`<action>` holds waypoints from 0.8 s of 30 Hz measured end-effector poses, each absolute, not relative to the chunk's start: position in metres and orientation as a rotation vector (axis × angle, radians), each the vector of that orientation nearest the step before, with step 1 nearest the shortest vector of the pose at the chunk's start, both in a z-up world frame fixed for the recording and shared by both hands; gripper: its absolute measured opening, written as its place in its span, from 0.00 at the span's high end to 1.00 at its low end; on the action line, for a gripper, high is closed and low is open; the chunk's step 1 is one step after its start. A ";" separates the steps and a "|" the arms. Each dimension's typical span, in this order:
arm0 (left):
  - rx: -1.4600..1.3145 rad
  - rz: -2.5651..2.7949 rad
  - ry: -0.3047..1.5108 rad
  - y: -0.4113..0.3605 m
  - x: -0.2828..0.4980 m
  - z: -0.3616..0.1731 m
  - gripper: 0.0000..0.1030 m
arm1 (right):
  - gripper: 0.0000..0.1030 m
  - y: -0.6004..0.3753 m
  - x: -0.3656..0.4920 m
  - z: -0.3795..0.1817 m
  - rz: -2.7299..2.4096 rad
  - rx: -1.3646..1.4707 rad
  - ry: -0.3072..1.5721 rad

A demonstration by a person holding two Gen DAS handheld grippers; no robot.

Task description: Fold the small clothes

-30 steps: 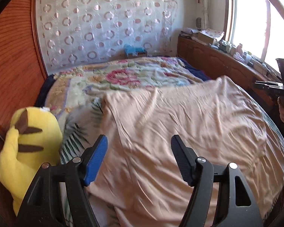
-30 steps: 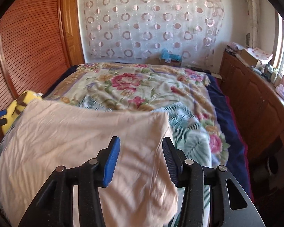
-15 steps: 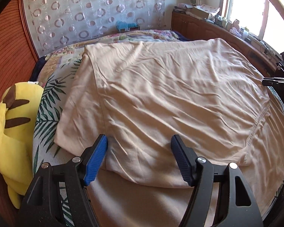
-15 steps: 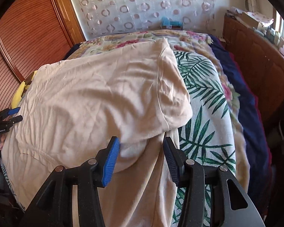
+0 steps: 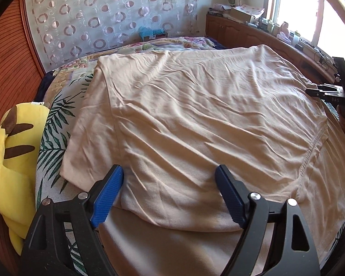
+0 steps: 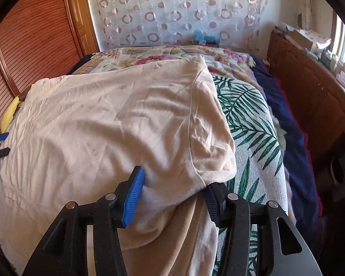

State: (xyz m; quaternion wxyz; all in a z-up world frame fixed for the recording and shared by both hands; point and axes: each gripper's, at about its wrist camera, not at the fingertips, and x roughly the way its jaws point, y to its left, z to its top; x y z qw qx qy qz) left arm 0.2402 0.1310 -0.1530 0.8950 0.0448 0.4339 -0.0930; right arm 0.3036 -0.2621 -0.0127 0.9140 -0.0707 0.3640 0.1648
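Both grippers dropped; jaws just opened. Left gripper (image 5: 169,195) stands wide, right gripper (image 6: 174,197) half-wide, the beige cotton T-shirt (image 5: 195,119) lying loose between their pads, folded over on the leaf-print bedspread (image 6: 248,124). Risk: retreating pads snag the fold, undoing it.

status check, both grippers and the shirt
Left gripper and right gripper just opening, fold between fingers. Beige shirt folded over on bed. Yellow plush alongside, clear.
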 end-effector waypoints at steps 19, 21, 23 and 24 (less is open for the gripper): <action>-0.060 -0.026 0.846 0.200 0.228 -0.124 0.51 | 0.32 -0.242 0.309 -0.016 0.363 -0.168 0.757; -0.029 0.019 0.863 0.202 0.237 -0.131 0.51 | 0.32 -0.242 0.309 -0.016 0.363 -0.168 0.757; -0.027 0.055 0.883 0.205 0.244 -0.138 0.51 | 0.32 -0.242 0.309 -0.016 0.363 -0.167 0.757; -0.036 0.057 0.890 0.207 0.248 -0.140 0.51 | 0.32 -0.242 0.309 -0.016 0.363 -0.168 0.757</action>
